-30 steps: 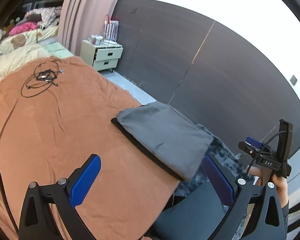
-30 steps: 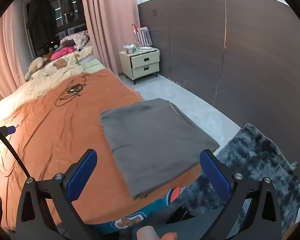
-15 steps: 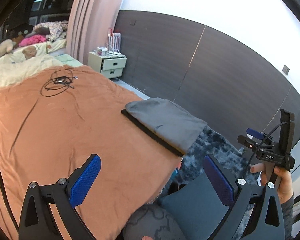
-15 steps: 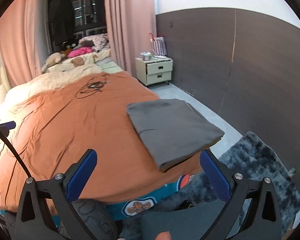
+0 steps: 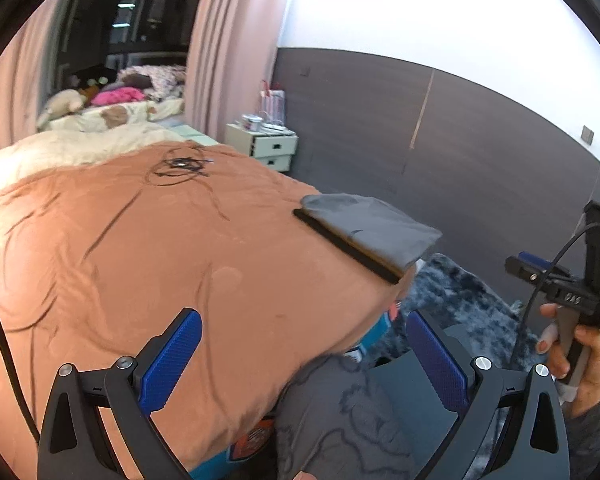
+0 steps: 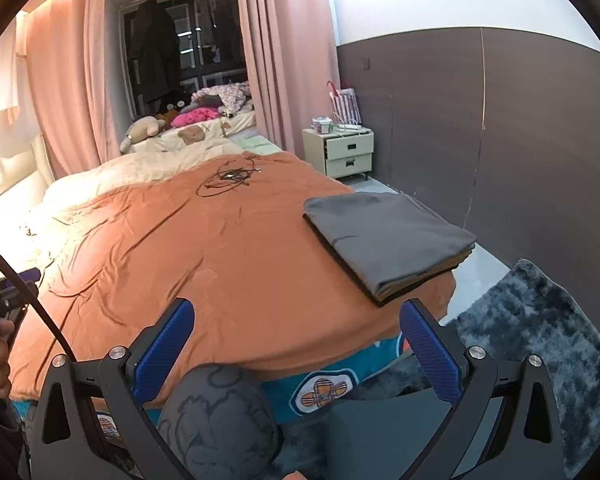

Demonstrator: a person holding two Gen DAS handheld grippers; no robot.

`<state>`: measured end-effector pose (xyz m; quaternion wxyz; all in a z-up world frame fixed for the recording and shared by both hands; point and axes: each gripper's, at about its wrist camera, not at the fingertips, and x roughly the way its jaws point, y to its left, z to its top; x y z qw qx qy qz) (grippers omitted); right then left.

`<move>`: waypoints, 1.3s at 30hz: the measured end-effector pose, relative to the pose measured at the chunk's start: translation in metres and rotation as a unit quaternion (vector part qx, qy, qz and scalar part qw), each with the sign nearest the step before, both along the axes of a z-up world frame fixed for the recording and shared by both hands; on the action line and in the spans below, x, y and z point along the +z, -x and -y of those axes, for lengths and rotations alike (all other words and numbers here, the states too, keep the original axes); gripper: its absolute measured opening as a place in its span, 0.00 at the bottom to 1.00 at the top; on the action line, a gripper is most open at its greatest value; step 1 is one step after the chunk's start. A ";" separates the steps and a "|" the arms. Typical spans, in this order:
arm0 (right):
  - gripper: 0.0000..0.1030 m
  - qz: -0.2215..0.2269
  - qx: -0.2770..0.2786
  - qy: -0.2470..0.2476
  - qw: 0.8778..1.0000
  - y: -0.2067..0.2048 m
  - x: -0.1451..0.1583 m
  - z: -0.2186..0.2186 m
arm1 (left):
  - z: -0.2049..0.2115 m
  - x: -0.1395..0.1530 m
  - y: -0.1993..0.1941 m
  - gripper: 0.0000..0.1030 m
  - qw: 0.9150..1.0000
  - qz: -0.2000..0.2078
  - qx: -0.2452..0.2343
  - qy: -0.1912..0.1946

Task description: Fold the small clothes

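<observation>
So both claws are just hanging back off the foot of the bed right now, nothing in either one. The left claw (image 5: pixel 304 354) has its blue pads spread wide with only the orange bedspread (image 5: pixel 140 264) behind the gap, and the right claw (image 6: pixel 296 346) is spread the same way, pointed up the bed from above the person's knee. You can also spot the right unit from the left wrist view, gripped in the person's hand (image 5: pixel 576 356) well off to the side over the dark shaggy rug (image 6: pixel 540 328). The folded grey garment (image 6: pixel 384 236) sits on the bed's near right corner, a neat flat rectangle with its layered edge facing the claws and one end reaching right up to the mattress edge, maybe slightly over it. My guess is it's parked on that corner on purpose, to leave the big middle of the bedspread free as a working surface for whatever comes next. That piece looks done to me, squared up and with no loose sleeves poking out. I can't see another garment waiting anywhere, just a tangle of black cable (image 6: pixel 228 178) further up the bed and a cream nightstand (image 6: pixel 346 152) by the wall. Only worry is the stack sitting so near the edge, since a careless bump could slide it onto the floor.
</observation>
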<state>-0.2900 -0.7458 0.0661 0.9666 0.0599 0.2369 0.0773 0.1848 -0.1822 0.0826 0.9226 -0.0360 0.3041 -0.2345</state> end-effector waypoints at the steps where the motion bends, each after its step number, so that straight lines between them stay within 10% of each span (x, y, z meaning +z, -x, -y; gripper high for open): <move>1: 1.00 0.003 0.003 0.000 1.000 0.005 -0.004 0.000 | -0.005 -0.004 0.009 1.00 1.000 0.003 0.006 0.002; 21: 1.00 0.039 0.056 -0.012 0.998 0.065 -0.045 -0.014 | -0.090 -0.035 0.151 1.00 0.989 0.066 0.132 -0.005; 39: 1.00 0.033 0.074 0.006 0.997 0.071 -0.058 -0.045 | -0.100 -0.033 0.185 1.00 0.983 0.084 0.160 -0.016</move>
